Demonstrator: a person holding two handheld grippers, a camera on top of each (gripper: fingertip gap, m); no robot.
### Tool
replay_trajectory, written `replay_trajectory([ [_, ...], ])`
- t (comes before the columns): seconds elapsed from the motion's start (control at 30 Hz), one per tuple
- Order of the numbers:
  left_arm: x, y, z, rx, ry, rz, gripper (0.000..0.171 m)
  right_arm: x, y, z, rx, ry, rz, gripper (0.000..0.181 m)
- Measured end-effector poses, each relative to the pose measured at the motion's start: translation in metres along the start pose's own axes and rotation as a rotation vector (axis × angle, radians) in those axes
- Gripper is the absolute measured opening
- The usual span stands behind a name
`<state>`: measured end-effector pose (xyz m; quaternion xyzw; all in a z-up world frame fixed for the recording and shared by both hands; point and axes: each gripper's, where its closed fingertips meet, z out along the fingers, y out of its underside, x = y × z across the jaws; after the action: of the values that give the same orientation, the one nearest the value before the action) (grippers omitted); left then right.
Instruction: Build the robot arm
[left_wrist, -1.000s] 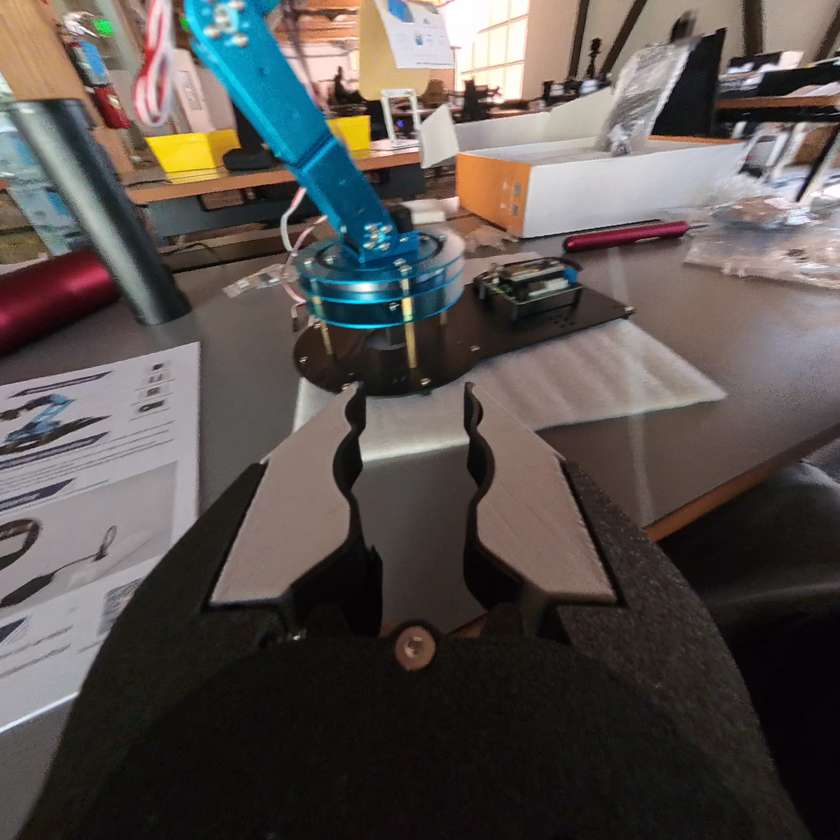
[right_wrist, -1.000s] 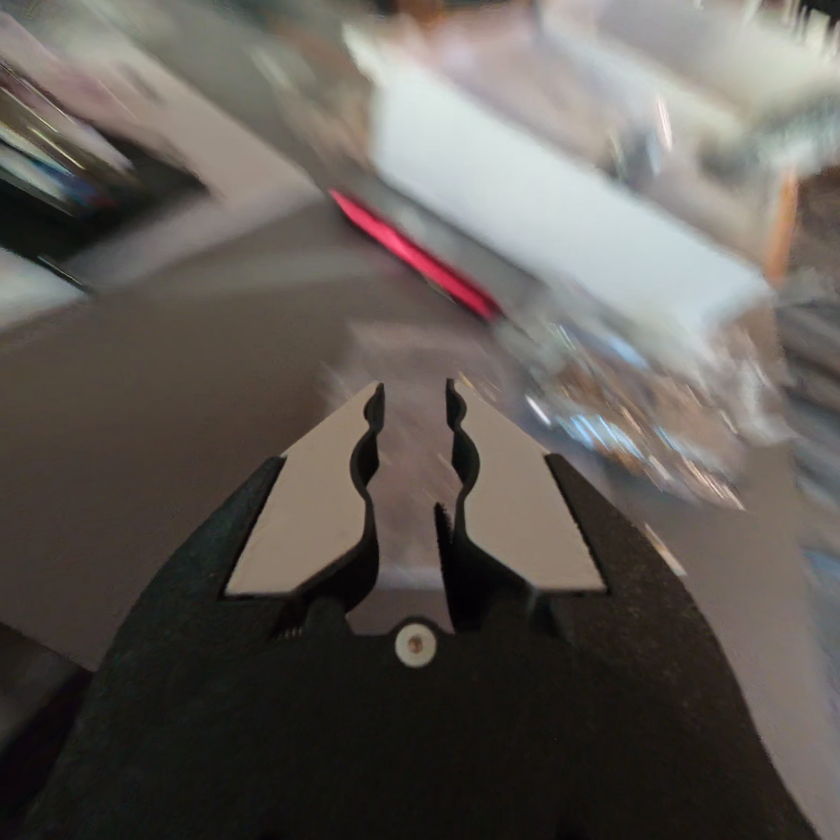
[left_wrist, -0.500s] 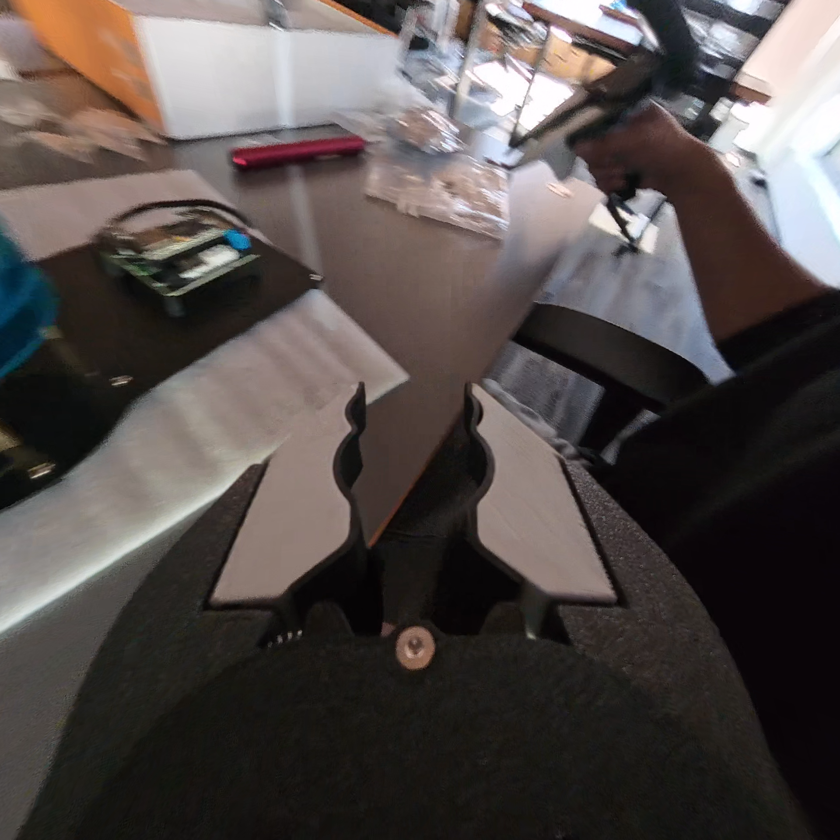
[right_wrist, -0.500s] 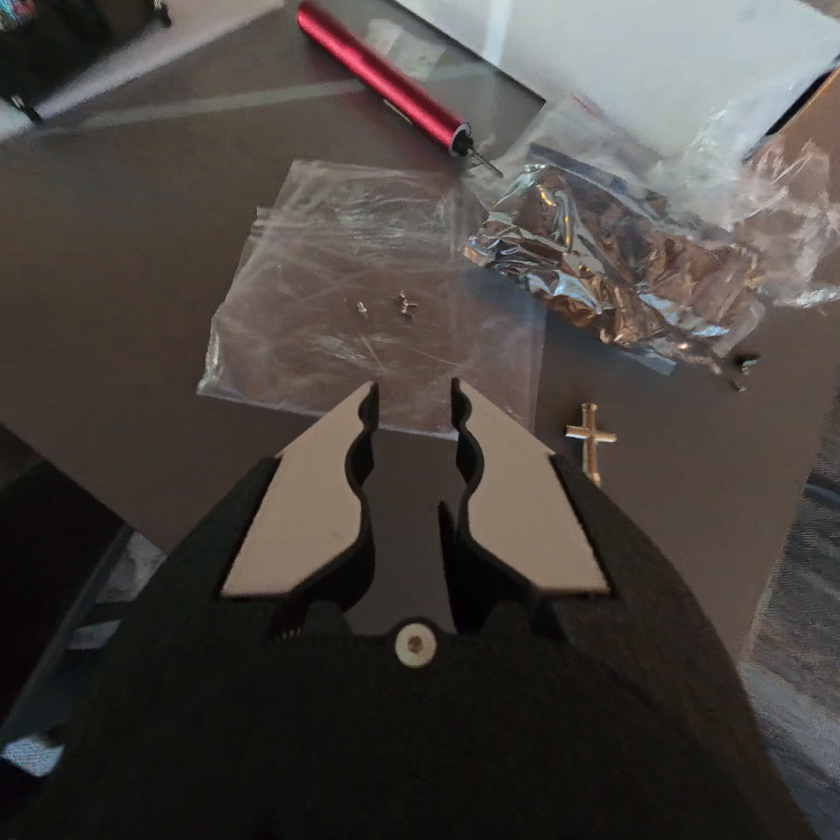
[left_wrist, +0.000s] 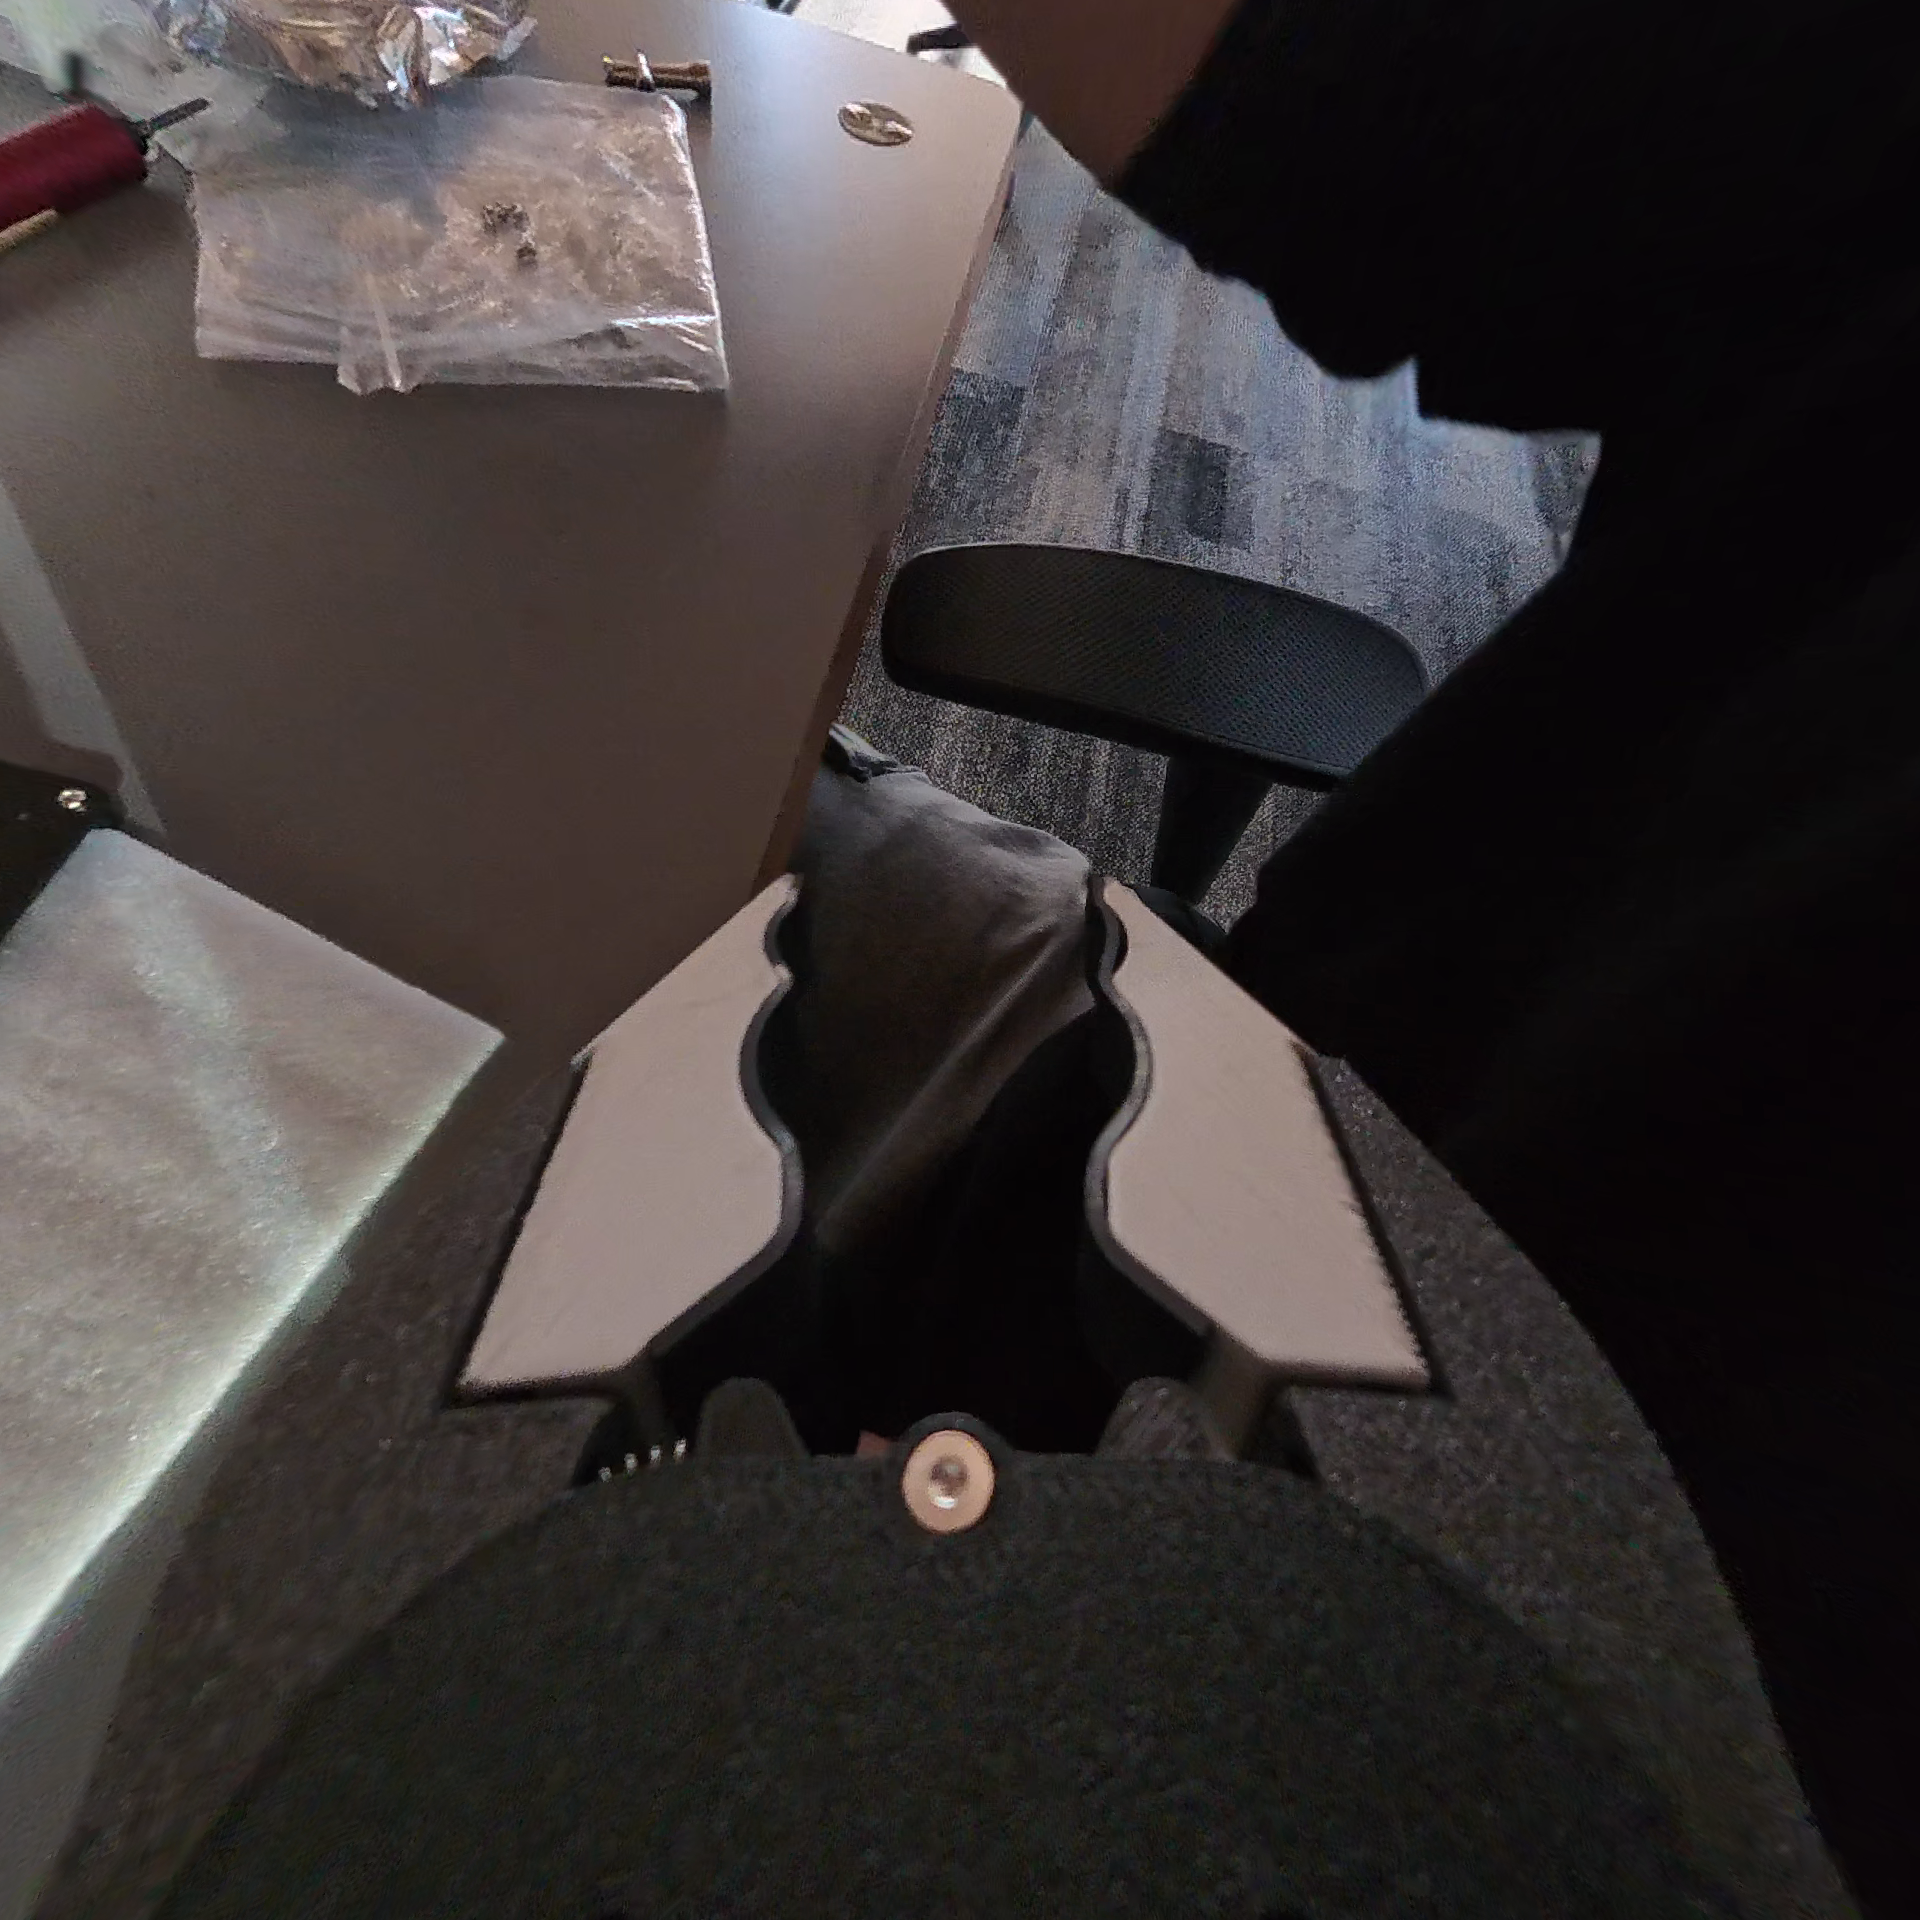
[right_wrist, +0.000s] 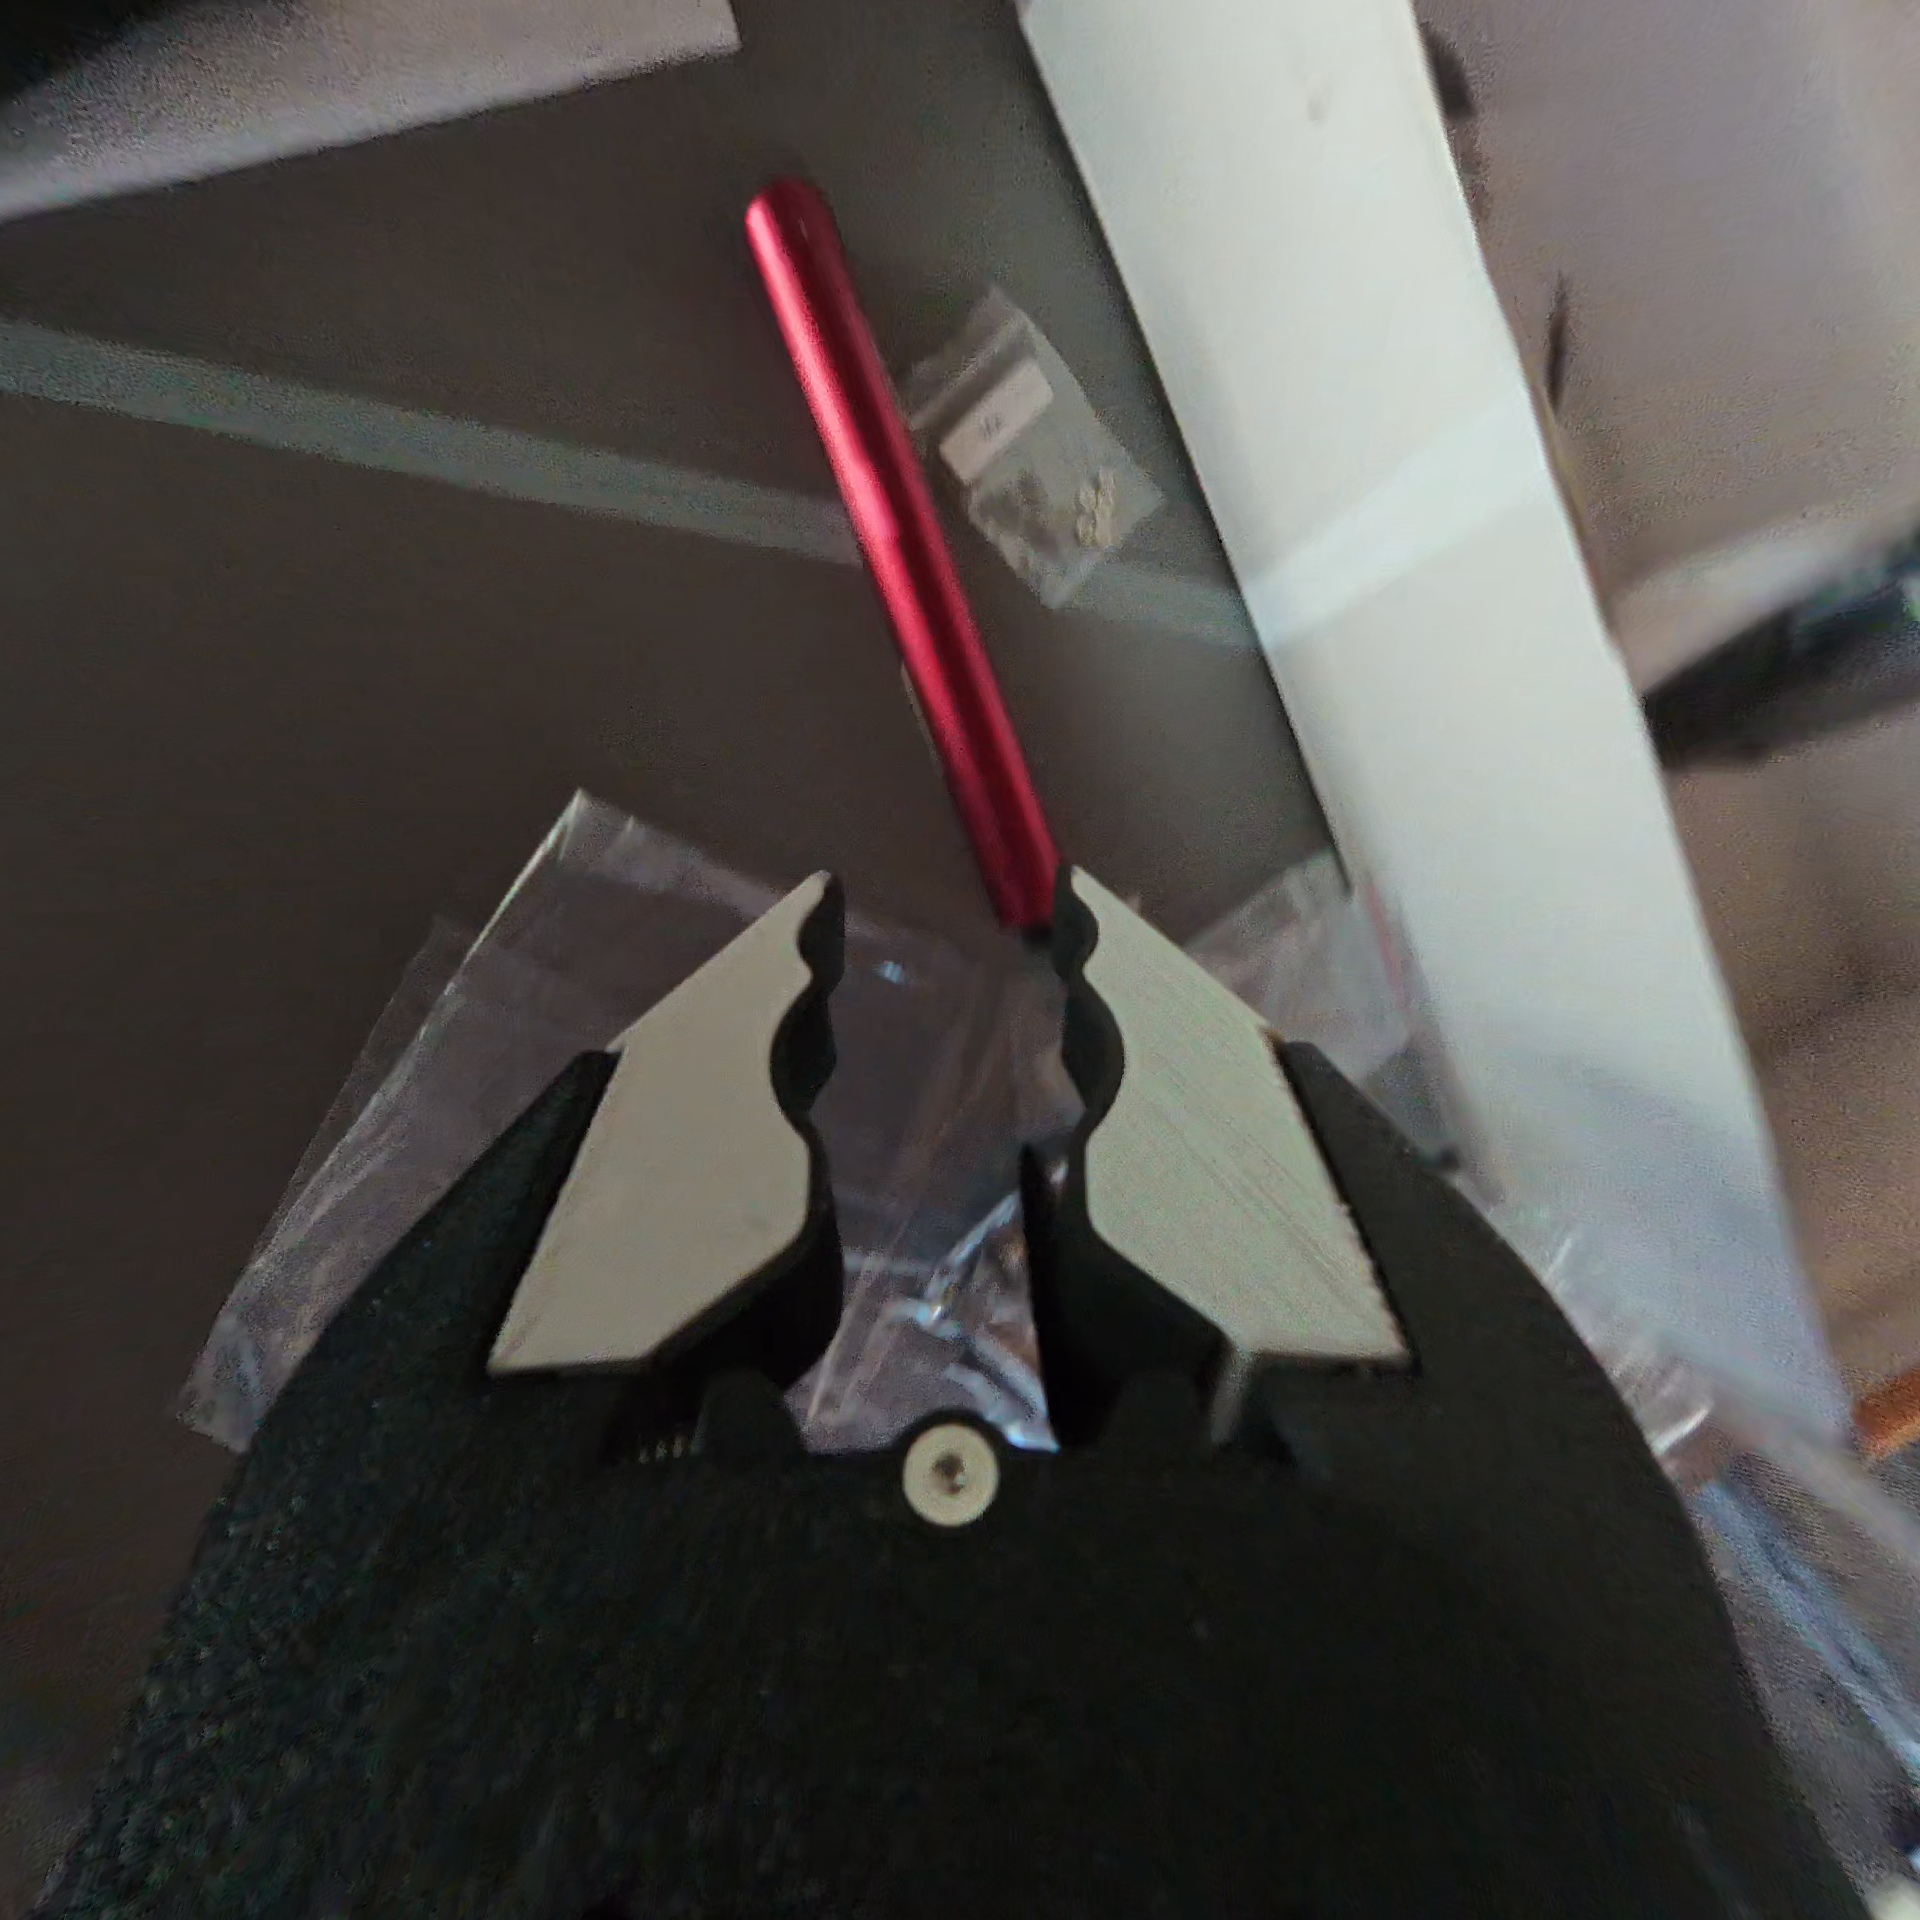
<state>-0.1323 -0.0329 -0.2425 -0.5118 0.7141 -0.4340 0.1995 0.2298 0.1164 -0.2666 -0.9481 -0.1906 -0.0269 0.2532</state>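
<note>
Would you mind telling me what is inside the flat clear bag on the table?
In the clear bag a few small dark screws show near its middle. In the right wrist view the right gripper covers much of the bag, so nothing more shows there.

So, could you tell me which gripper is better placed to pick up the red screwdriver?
Right. The right gripper is open, with the red screwdriver just beyond its fingertips; the left gripper hangs open past the table edge.
</note>
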Motion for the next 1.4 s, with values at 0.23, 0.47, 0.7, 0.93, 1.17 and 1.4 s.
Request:
replay_trajectory([
  [0.23,0.003,0.022,-0.009,0.016,-0.004,0.029,0.052,0.001,-0.022,0.047,-0.437,-0.139,-0.195,0.039],
  [0.47,-0.008,0.035,-0.024,0.059,-0.021,0.019,0.051,-0.008,-0.033,0.069,-0.576,-0.163,-0.254,0.034],
  [0.7,-0.030,0.033,-0.035,0.104,-0.089,0.005,0.047,-0.019,-0.030,0.065,-0.612,-0.193,-0.324,0.018],
  [0.93,-0.067,0.007,-0.045,0.198,-0.248,-0.023,0.046,-0.055,-0.071,0.021,-0.203,-0.299,-0.226,0.018],
  [1.17,-0.122,-0.071,-0.027,0.314,-0.453,0.067,0.056,-0.112,-0.143,-0.072,0.490,-0.470,-0.054,0.018],
  [1.4,-0.145,-0.141,-0.009,0.432,-0.524,0.165,0.059,-0.192,-0.168,-0.161,1.003,-0.719,0.078,0.019],
])
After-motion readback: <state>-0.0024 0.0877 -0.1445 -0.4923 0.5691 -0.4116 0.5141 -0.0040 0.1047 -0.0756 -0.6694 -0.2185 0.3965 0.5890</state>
